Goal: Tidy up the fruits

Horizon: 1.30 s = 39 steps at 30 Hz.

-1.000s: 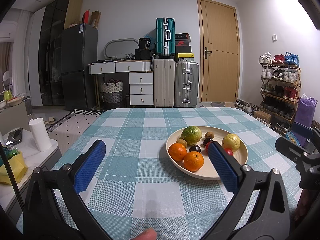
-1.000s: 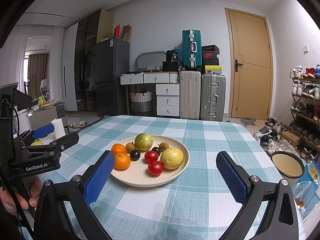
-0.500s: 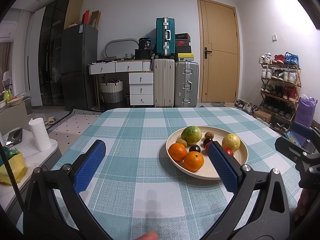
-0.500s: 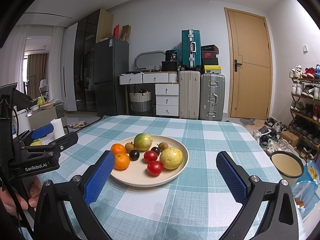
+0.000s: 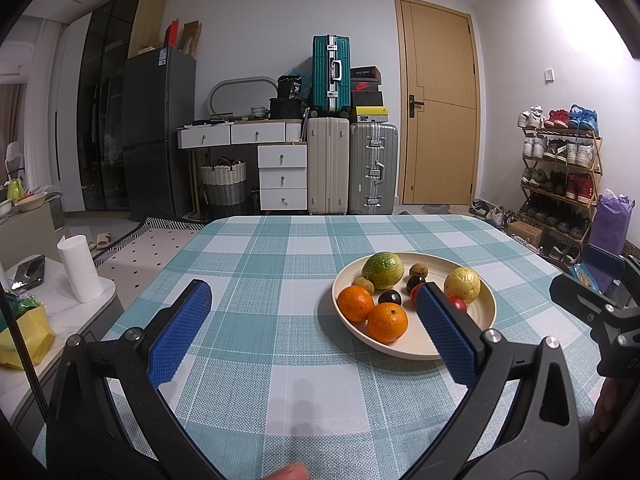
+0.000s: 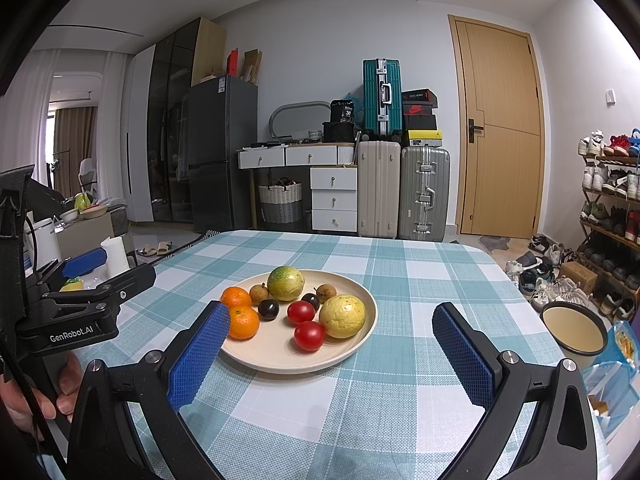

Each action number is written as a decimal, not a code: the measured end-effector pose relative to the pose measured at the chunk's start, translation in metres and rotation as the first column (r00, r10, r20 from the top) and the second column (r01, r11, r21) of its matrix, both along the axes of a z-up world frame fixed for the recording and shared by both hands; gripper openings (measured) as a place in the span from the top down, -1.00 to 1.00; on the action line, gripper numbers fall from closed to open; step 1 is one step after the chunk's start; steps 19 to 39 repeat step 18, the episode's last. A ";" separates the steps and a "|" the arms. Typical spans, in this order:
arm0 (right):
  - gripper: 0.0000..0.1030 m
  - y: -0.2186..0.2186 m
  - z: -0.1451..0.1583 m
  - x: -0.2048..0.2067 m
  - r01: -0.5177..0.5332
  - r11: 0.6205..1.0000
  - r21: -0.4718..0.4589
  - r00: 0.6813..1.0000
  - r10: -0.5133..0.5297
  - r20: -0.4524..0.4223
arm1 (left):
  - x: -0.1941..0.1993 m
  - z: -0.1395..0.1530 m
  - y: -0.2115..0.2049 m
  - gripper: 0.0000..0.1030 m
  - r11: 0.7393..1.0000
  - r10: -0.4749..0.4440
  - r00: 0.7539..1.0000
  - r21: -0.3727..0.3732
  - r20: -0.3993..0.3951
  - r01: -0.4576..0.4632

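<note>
A cream plate (image 6: 360, 334) (image 5: 486, 312) sits on the checked tablecloth and holds several fruits: two oranges (image 6: 244, 322) (image 5: 387, 322), a green citrus (image 6: 285, 282) (image 5: 383, 269), a yellow fruit (image 6: 342, 315) (image 5: 462, 284), two red tomatoes (image 6: 309, 335), dark plums (image 6: 268, 309) and small brown fruits (image 6: 325, 292). My right gripper (image 6: 332, 354) is open and empty, hovering just in front of the plate. My left gripper (image 5: 312, 330) is open and empty, to the plate's left; its right finger (image 5: 444, 340) overlaps the plate's near side.
The table (image 5: 260, 272) has a teal and white cloth. A second cream bowl (image 6: 572, 330) sits low off the table's right edge beside a blue bag (image 6: 616, 364). A side cabinet with a paper roll (image 5: 78, 268) stands left. Suitcases, drawers and a shoe rack line the far walls.
</note>
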State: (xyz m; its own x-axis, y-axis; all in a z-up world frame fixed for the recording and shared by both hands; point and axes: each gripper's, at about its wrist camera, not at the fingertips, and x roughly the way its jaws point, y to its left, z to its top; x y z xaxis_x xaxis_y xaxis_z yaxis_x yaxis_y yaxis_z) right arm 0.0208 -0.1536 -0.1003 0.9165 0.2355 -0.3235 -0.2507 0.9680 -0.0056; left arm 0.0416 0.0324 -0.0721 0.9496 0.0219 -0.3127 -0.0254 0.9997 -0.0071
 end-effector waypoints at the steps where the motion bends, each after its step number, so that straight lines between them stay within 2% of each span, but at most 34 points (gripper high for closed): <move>1: -1.00 0.000 0.000 0.000 0.000 1.000 0.000 1.000 0.000 0.000 | 0.000 0.000 0.000 -0.98 1.000 0.000 1.000 0.000 0.000 0.000; 39: -1.00 0.000 0.000 0.000 0.000 1.000 0.001 1.000 0.000 -0.001 | 0.000 0.000 0.001 -0.98 1.000 0.003 1.000 -0.002 -0.001 -0.003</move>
